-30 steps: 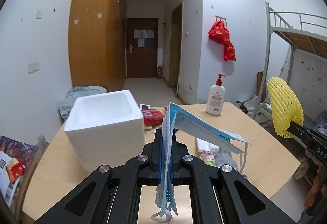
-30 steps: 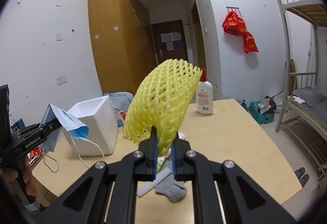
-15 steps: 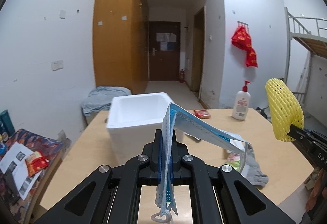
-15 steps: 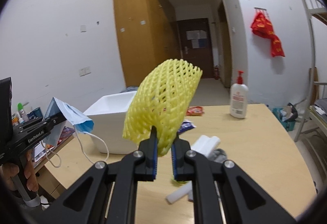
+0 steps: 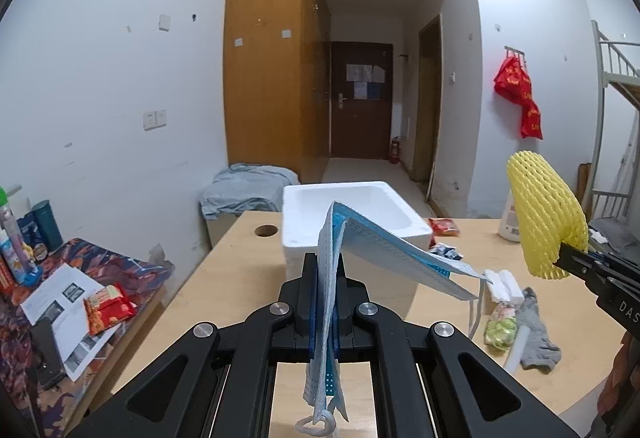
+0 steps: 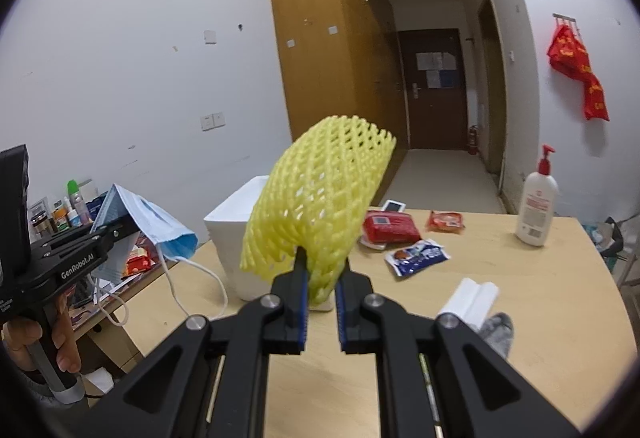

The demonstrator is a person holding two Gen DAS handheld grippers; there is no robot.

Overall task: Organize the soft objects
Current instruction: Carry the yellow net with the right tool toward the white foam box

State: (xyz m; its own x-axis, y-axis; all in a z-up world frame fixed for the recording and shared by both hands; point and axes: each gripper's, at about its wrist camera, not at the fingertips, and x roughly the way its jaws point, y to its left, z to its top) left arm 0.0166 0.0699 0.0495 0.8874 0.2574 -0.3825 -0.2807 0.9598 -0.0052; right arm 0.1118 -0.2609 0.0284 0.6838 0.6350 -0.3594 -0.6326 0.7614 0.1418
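Note:
My left gripper (image 5: 327, 270) is shut on a blue face mask (image 5: 384, 250) that droops to the right, held above the table in front of a white foam box (image 5: 352, 214). My right gripper (image 6: 321, 270) is shut on a yellow foam net sleeve (image 6: 320, 198) and holds it up in the air to the right of the box (image 6: 232, 238). The mask also shows at the left of the right wrist view (image 6: 148, 222). The sleeve shows at the right of the left wrist view (image 5: 544, 214).
On the wooden table (image 6: 540, 318) lie a grey sock (image 5: 536, 334), white foam rolls (image 6: 472, 298), a green packet (image 5: 500, 326), red and blue snack packets (image 6: 390, 228), and a lotion bottle (image 6: 536, 210). A cluttered side table (image 5: 80, 290) stands at the left.
Both grippers have swung left and back from the table while keeping hold of the mask and the sleeve; the foam box now sits more central and farther ahead.

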